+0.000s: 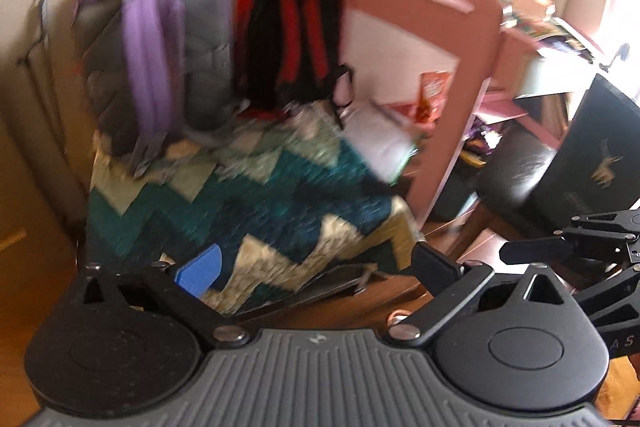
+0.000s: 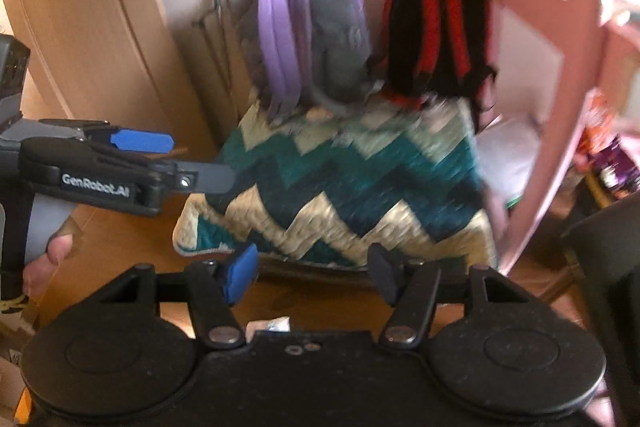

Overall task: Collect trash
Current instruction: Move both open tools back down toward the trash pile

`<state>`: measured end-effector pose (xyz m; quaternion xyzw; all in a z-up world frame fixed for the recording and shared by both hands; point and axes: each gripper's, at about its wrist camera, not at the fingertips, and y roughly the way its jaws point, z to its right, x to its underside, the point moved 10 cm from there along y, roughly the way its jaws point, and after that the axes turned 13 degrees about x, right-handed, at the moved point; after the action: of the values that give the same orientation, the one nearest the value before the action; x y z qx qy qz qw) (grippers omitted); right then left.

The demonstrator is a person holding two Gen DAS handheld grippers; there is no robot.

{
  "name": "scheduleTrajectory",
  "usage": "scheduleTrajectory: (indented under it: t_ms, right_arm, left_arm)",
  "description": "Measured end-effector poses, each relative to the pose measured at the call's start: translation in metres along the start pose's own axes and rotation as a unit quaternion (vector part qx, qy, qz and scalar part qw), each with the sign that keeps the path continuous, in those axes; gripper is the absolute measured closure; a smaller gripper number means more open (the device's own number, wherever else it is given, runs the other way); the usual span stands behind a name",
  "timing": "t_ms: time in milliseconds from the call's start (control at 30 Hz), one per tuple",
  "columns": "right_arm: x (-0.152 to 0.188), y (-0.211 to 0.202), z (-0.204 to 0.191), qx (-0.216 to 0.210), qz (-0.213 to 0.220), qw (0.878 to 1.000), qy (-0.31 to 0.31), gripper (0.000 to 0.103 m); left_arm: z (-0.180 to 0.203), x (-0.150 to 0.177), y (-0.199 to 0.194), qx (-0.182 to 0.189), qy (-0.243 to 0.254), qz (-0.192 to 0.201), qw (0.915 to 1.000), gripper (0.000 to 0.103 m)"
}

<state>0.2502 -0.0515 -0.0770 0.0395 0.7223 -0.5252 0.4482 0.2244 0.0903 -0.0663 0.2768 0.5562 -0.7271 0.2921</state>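
Both views are blurred by motion. My left gripper [image 1: 316,267] is open and empty above a zigzag teal and cream quilt [image 1: 248,203]. My right gripper [image 2: 312,273] is open and empty just before the same quilt [image 2: 340,187]. The left gripper also shows in the right wrist view [image 2: 176,159], off to the left, open. The right gripper's fingers [image 1: 560,247] show at the right edge of the left wrist view. A small white crumpled scrap [image 2: 269,325] lies on the wooden floor under my right gripper. A white sheet [image 1: 380,143] and an orange packet [image 1: 434,95] lie beyond the quilt.
A purple-grey backpack [image 1: 160,55] and a black-red backpack [image 1: 292,35] stand on the quilt against the wall. A pink frame [image 1: 476,67] stands on the right, with cluttered shelves [image 1: 532,39] behind it. A dark box [image 1: 592,155] is at the right. A wooden door [image 2: 92,27] is at the left.
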Motion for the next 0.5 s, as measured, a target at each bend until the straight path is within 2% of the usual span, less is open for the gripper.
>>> scheduleTrajectory:
  t_ms: [167,333,400,500]
  right_arm:
    - [0.025,0.065,-0.026,-0.025,-0.023,0.999,0.020,0.041]
    - [0.066,0.135,-0.064,-0.045,-0.054,0.997,-0.013,0.040]
    - [0.084,0.163,-0.081,-0.054,-0.069,0.996,-0.029,0.040]
    - [0.109,0.203,-0.102,-0.063,-0.096,0.992,-0.049,0.040]
  left_arm:
    - [-0.053,0.040,0.032,0.002,-0.011,-0.024,0.9996,0.000]
    - [-0.111,0.082,0.074,-0.018,-0.028,-0.072,0.9969,0.000]
    - [-0.138,0.102,0.094,-0.032,-0.045,-0.098,0.9937,0.000]
    - [-0.178,0.137,0.122,-0.057,-0.079,-0.150,0.9838,0.000]
